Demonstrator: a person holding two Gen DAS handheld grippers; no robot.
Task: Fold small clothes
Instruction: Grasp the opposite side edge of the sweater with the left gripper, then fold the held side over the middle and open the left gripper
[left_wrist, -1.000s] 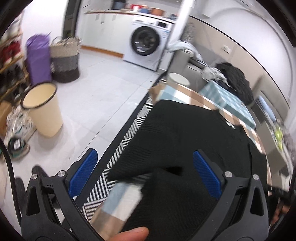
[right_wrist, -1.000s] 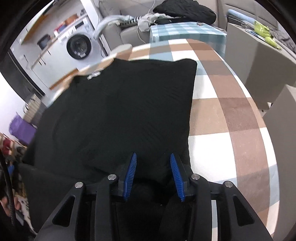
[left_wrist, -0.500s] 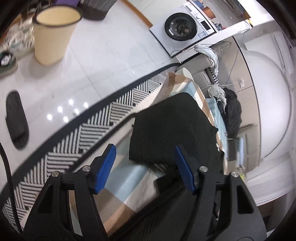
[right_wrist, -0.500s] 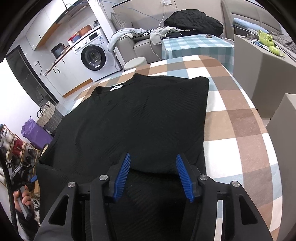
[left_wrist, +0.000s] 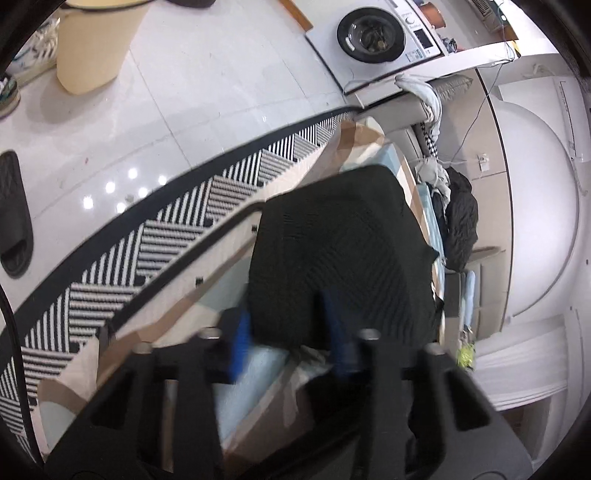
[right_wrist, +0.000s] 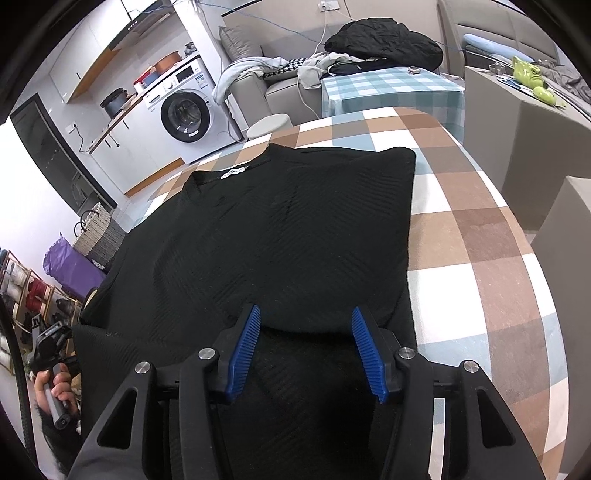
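Black ribbed top (right_wrist: 280, 236) flat on checked table (right_wrist: 476, 236), hem folded. Left gripper (left_wrist: 286, 332) closing over its edge, unpinched; right gripper (right_wrist: 306, 347) agape above hem.

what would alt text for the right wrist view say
A black knit top lies spread on a table with a brown, white and blue checked cloth, its right side folded in. The right claw hovers open over its near edge. Behind are a washing machine and a sofa piled with clothes.
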